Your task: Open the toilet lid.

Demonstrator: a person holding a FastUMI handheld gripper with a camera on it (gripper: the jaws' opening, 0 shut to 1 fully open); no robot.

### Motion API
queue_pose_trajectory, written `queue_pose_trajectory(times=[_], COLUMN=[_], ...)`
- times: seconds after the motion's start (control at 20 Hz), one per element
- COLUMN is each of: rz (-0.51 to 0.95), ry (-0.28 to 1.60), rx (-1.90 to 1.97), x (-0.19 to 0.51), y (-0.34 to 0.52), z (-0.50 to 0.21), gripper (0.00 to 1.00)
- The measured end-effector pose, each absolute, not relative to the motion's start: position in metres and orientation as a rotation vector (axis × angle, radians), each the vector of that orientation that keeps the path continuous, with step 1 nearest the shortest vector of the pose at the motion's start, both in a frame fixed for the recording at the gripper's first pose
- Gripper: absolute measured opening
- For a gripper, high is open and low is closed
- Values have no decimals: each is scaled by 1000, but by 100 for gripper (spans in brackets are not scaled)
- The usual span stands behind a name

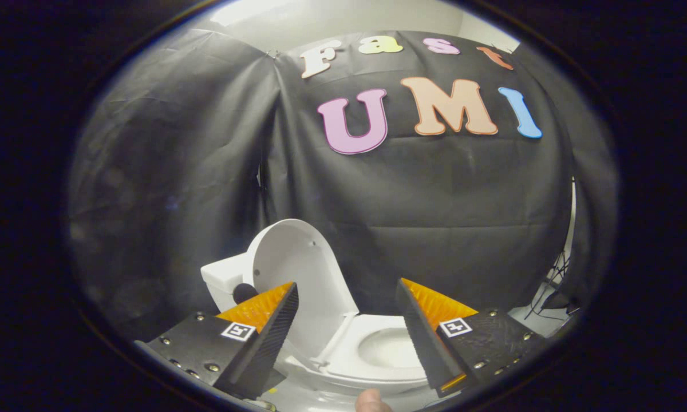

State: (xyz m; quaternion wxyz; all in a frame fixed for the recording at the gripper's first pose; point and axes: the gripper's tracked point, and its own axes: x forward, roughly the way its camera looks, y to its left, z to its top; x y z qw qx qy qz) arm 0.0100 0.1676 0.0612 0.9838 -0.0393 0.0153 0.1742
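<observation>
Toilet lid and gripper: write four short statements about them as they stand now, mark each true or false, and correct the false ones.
1. The toilet lid is raised, leaning back by the tank. True.
2. The gripper is clamped on the lid. False: its fingers are spread apart with nothing between them, and the toilet lies beyond them.
3. The seat rests down on the bowl. True.
4. The wall behind the toilet is white tile. False: black cloth hangs behind it.
</observation>
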Motion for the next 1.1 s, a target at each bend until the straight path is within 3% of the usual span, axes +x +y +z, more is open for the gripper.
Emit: queue_pose_trajectory(times=[0.7, 0.85, 1.1], rz=[183, 87, 141], ry=[17, -16, -43], rx=[-117, -188, -242], x=[19, 18, 4], y=[49, 33, 53], z=[76, 90, 99], gripper=[100, 100, 98])
